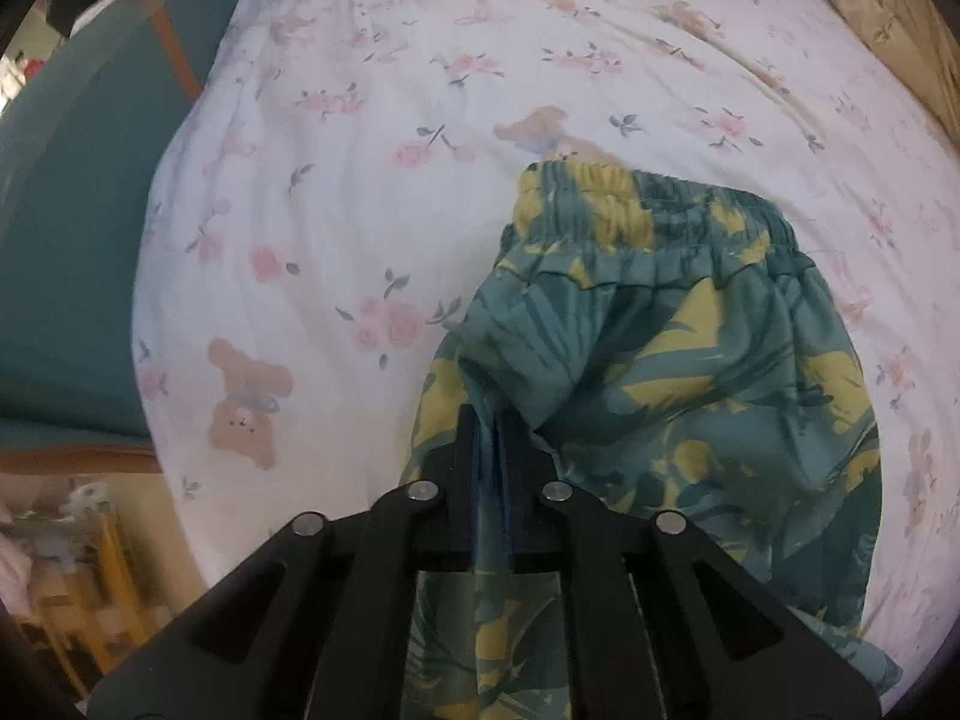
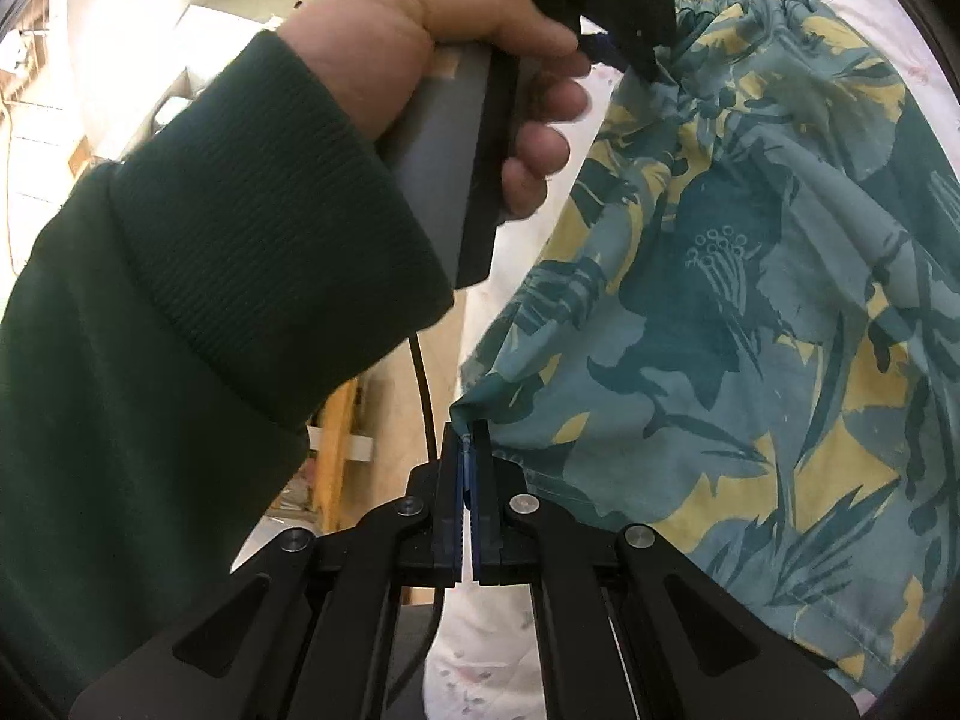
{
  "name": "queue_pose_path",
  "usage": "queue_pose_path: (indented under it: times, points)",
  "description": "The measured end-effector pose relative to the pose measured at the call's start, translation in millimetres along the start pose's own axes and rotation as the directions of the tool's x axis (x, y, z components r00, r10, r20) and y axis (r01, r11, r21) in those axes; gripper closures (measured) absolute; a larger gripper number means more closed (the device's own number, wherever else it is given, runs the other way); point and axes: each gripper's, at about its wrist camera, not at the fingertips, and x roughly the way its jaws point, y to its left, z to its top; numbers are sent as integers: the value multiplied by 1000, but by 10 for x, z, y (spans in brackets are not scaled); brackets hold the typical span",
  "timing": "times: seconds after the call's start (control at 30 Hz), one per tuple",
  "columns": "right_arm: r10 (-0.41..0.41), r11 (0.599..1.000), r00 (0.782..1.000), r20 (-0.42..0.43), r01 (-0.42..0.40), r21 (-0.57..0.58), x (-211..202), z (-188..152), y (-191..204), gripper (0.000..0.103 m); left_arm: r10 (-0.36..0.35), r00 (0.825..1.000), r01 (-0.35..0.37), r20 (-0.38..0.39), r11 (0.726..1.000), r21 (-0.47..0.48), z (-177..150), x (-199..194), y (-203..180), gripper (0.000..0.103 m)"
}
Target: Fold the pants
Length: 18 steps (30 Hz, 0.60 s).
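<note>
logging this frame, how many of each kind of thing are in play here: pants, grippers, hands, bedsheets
pants: 1, teal and yellow print, on the bed
grippers: 2, left gripper and right gripper, each shut on the pants
hands: 1 visible, the left hand holding its gripper
bedsheets: 1, white floral bedsheet
total: 5

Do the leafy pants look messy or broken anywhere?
Not broken. The pants are bunched and wrinkled, not flat, because the left gripper and right gripper each pinch a bit. The waistband lies on the flowery sheet.
</note>
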Motion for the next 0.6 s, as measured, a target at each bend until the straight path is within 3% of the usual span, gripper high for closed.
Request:
queue_pose_path:
  times: [0.07,0.13,0.23,0.33,0.5,0.6]
  points:
    - [-11,1000,1000,-4,11,0,23,1,-1,102,-68,998,69,11,996,-65,-65,-64,171,66]
    - [-22,1000,1000,-3,22,-8,79,36,23,102,-105,993,111,55,987,-117,-155,-235,384,29]
    - [-23,1000,1000,-5,23,-14,150,66,130,102,-124,982,142,143,982,-127,-419,-621,728,25]
    - [-20,999,1000,1,20,-27,216,76,246,102,-140,974,165,178,978,-131,-737,-883,1009,24]
    - [-50,997,999,-22,48,-57,583,-43,305,102,-148,975,180,164,962,-203,-1279,-1001,1400,23]
    - [-46,998,998,-51,45,-37,785,-24,333,95,-167,974,199,154,953,-228,-1526,-961,1467,23]
